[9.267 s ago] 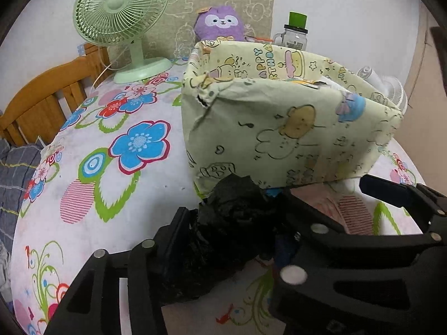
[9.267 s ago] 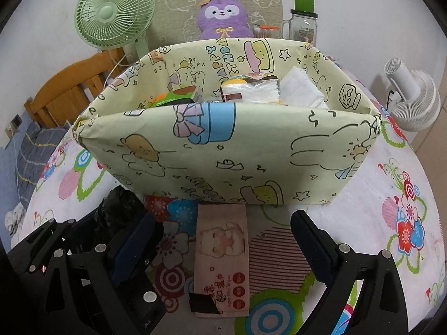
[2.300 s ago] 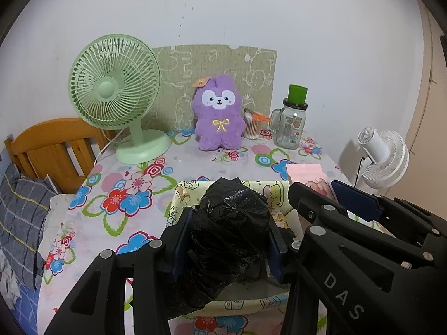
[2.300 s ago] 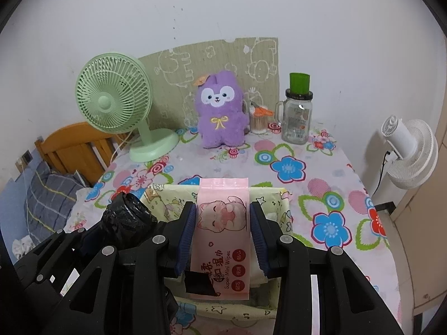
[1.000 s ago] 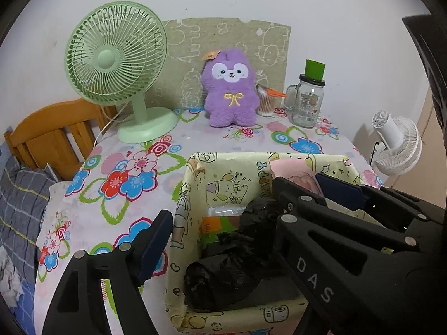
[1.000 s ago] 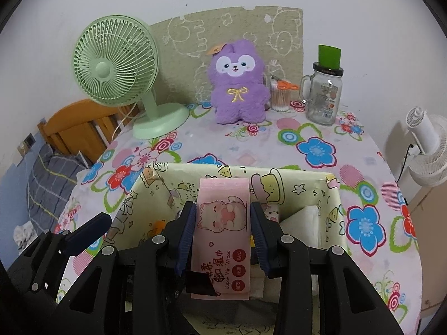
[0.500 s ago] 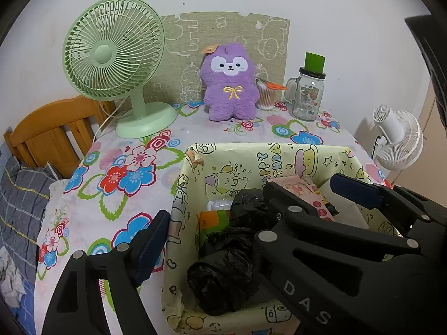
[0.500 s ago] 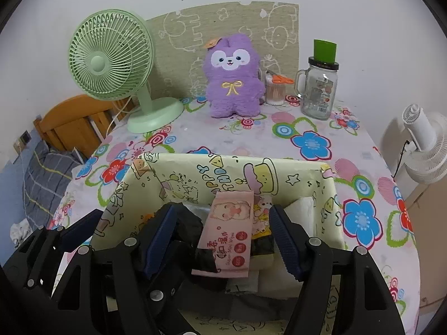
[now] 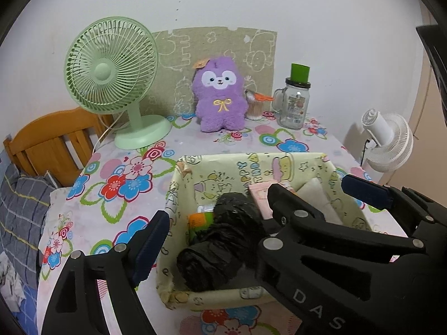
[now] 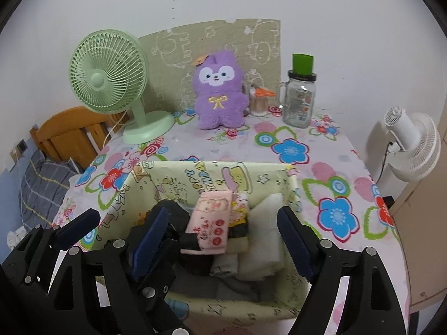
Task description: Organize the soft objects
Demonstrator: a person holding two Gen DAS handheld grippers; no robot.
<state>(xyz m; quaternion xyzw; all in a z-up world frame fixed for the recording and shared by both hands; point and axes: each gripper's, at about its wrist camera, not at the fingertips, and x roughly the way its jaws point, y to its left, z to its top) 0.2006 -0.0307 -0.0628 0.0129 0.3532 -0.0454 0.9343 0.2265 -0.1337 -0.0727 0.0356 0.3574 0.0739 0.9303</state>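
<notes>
A pale yellow cartoon-print fabric basket (image 9: 252, 164) (image 10: 212, 174) stands on the flowered table. A black crumpled plastic bag roll (image 9: 220, 240) lies in its left part. A pink wipes pack (image 10: 212, 223) lies on top of other soft items in the middle, with white folded cloth (image 10: 265, 231) at its right. My left gripper (image 9: 215, 220) is open and empty above the basket's left side. My right gripper (image 10: 223, 240) is open and empty above the basket's middle. Both stand over the near rim.
A green desk fan (image 9: 111, 83), a purple plush toy (image 9: 220, 95), a cotton swab cup (image 9: 254, 106) and a glass jar with a green lid (image 9: 296, 100) stand along the back wall. A white fan (image 10: 413, 145) is at the right, a wooden chair (image 9: 53, 142) at the left.
Both grippers let go of their items into the basket and opened: the black bag roll from the left, the pink wipes pack from the right. Both have since drawn back and up a little.
</notes>
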